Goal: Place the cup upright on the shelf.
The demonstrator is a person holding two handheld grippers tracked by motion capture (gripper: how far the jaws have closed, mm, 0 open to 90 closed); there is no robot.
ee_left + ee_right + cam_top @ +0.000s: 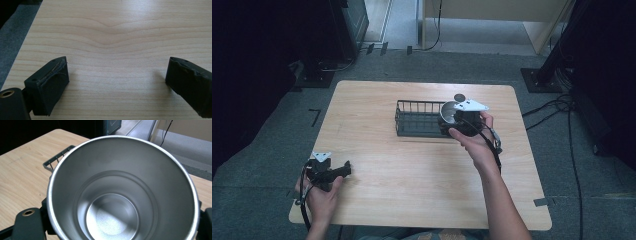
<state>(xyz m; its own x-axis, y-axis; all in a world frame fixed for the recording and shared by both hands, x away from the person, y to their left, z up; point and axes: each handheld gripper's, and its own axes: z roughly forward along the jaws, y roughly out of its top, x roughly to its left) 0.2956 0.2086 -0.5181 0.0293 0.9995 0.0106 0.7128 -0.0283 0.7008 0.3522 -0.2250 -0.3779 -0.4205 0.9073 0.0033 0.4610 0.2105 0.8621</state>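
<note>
Shiny round steel cup (pixel 122 192) sits closest to my right camera, with its open mouth turned toward the lens and its empty bottom visible. My right gripper (pixel 462 121) is clamped on this cup; the black jaws press on its outer wall from both sides. In the high view I hold the cup (pixel 451 112) above the right end of the black wire rack basket (pixel 417 120), tilted on its side, not standing.

I judge the main risk is a slip. The metal wall is smooth and round, and the jaws take it only at two narrow places, so a quick turn of my wrist could let the cup rotate or fall out. If it drops, it could strike the basket rim (pixel 58 155) and roll over the table. The second risk is that the cup edge catches on the thin wires when I lower it, because the basket wall is just under it.

For moving room, the light wooden table (pixel 412 175) is free between the basket and my side. A small dark round object (pixel 459 97) lies just behind the basket, near the cup, and I cannot tell what it is. The far right corner is well apart from the cup.

My left gripper (pixel 333 172) rests near the near-left table edge, jaws apart, with nothing between them but wood (pixel 112 50).
</note>
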